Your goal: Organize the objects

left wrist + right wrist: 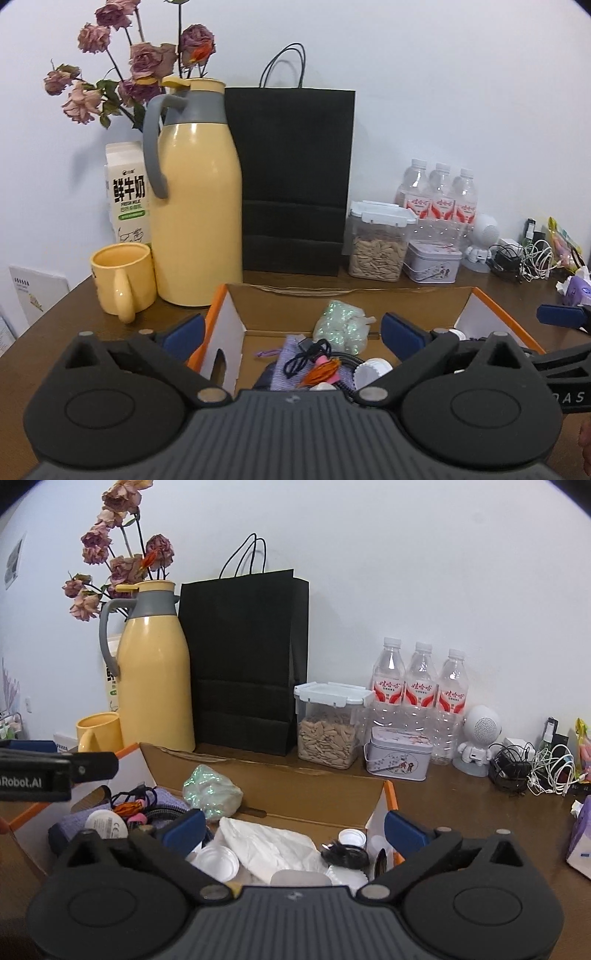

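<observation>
Cardboard box [369, 295] is sitting under both my tongs, left [291, 334] and right [294, 829], wide and empty; I'm picking one loose item, approaching slowly.

I seem to be in a home, though little of the room shows: along the tabletop's [461, 805] back edge stand dried roses [140, 62], a thermos jug [199, 206], a milk carton [127, 192] and water bottles [421, 686], with tangled chargers [532, 768] at its right edge.

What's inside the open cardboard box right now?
The orange-edged cardboard box holds a glittery green pouch, purple knitted cloth, tangled black cord, crumpled white plastic bag and white round lids. Whatever lies beneath them is covered.
</observation>
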Demonstrator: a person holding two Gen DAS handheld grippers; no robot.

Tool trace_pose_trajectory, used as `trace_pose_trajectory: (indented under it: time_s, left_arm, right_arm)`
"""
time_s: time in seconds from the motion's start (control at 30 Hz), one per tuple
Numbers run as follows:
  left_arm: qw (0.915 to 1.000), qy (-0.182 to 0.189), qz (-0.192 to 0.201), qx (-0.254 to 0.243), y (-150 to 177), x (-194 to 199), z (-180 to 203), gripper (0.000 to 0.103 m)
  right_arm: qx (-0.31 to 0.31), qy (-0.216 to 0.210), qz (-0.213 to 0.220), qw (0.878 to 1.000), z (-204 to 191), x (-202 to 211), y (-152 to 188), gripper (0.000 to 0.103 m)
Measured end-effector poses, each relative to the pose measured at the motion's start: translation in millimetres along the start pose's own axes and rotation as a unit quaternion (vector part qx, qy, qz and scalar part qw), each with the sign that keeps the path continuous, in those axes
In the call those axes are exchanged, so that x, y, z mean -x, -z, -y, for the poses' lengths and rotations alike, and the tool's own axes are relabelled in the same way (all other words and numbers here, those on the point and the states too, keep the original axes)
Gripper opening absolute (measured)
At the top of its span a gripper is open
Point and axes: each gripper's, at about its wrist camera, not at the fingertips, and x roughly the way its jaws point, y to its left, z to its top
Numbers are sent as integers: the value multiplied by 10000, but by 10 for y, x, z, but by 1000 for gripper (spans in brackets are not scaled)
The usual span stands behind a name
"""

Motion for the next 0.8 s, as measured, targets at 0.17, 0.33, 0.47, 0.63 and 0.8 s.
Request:
trace_pose_trajectory:
  time_s: [0.17,0.33,0.47,0.63,0.8]
  left_arm:
    - [10000,25,7,-43,-13,53,11,103]
    - [9998,48,67,-155,-28,218,37,103]
    - [9997,91,39,-226,-29,411,35,103]
    - [9993,182,-39,-317,-2,714,-14,103]
    - [9990,144,-98,-419,106,1044,-71,103]
  right_arm:
    - [52,22,33,10000,-31,61,-10,103]
    - [42,105,8,9999,-56,193,-28,103]
    - [85,82,39,9999,-96,394,-15,103]
    - [94,39,44,9999,-170,716,5,103]
    - [21,-16,-26,10000,-258,1055,120,103]
